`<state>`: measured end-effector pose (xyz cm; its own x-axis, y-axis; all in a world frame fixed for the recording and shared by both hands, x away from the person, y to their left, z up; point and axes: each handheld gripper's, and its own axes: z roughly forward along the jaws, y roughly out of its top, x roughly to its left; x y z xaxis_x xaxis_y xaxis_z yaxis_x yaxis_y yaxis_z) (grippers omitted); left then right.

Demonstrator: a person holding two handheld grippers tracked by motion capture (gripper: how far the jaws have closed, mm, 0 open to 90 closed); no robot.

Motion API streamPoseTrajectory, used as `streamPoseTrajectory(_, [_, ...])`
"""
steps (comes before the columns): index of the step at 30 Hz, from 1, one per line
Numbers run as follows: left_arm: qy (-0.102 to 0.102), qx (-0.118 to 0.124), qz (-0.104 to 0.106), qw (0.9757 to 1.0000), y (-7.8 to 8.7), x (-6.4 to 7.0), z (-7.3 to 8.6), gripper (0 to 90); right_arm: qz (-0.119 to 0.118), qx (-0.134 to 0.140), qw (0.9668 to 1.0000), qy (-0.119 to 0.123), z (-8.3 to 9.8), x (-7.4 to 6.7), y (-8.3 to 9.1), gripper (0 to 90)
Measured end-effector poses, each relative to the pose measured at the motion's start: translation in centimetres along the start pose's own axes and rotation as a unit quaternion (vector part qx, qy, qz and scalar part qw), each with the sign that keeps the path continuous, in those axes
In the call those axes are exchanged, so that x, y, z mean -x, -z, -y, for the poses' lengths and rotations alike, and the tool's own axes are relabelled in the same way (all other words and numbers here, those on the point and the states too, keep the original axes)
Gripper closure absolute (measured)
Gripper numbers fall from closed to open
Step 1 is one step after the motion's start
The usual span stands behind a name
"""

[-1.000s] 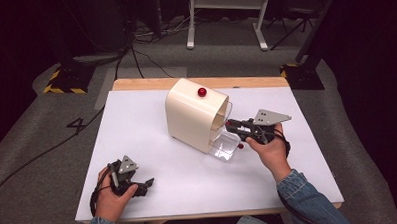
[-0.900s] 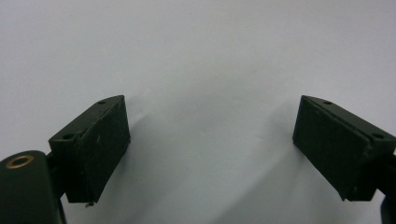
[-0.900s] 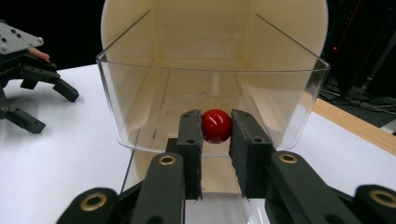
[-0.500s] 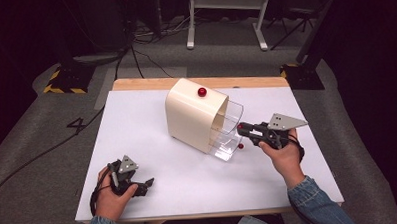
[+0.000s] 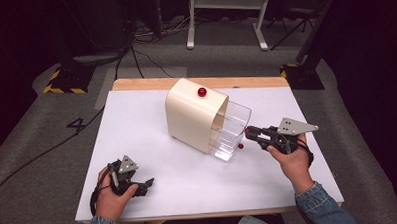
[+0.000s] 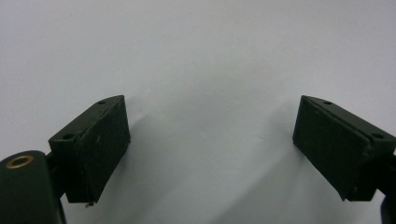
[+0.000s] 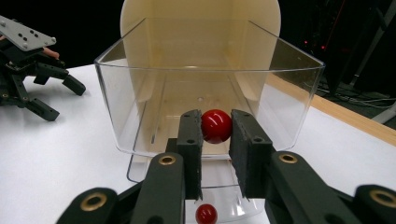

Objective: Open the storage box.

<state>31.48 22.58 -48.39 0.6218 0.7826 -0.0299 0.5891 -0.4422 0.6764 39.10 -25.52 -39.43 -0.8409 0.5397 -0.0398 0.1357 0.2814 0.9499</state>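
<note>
Two black fingers (image 7: 190,140) of the right gripper (image 7: 216,133) were closed on the red knob (image 7: 216,125) of the clear drawer (image 7: 205,93), pulled out from the cream cabinet (image 5: 194,114). Well left of the drawer, the left gripper (image 6: 212,149) rested wide open and empty on the white tabletop (image 5: 137,124).

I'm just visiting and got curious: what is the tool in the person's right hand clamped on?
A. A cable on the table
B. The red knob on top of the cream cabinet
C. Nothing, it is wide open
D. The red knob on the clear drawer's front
D: in the right gripper view the right tool has its jaws closed on either side of the red knob at the front of the clear drawer.
</note>
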Motion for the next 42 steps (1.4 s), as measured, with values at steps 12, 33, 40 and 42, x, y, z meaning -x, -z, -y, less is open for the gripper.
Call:
streamPoseTrajectory(12, [0.0,0.0,0.0,1.0,0.0,0.0,0.0,11.1,0.003,-0.011,0.9999,-0.007,0.6,0.2,-0.1,70.6])
streamPoseTrajectory(33, [0.0,0.001,-0.001,1.0,0.0,0.0,0.0,11.1,0.024,-0.004,0.9995,-0.019,1.2,0.8,2.2,58.0])
streamPoseTrajectory(40, [0.0,0.002,-0.001,1.0,0.0,0.0,0.0,11.1,0.041,-0.023,0.9985,-0.027,2.8,1.7,3.9,56.5])
streamPoseTrajectory(42, [0.001,0.002,-0.001,1.0,0.0,0.0,0.0,11.1,0.046,-0.033,0.9979,-0.032,3.4,1.9,4.3,55.1])
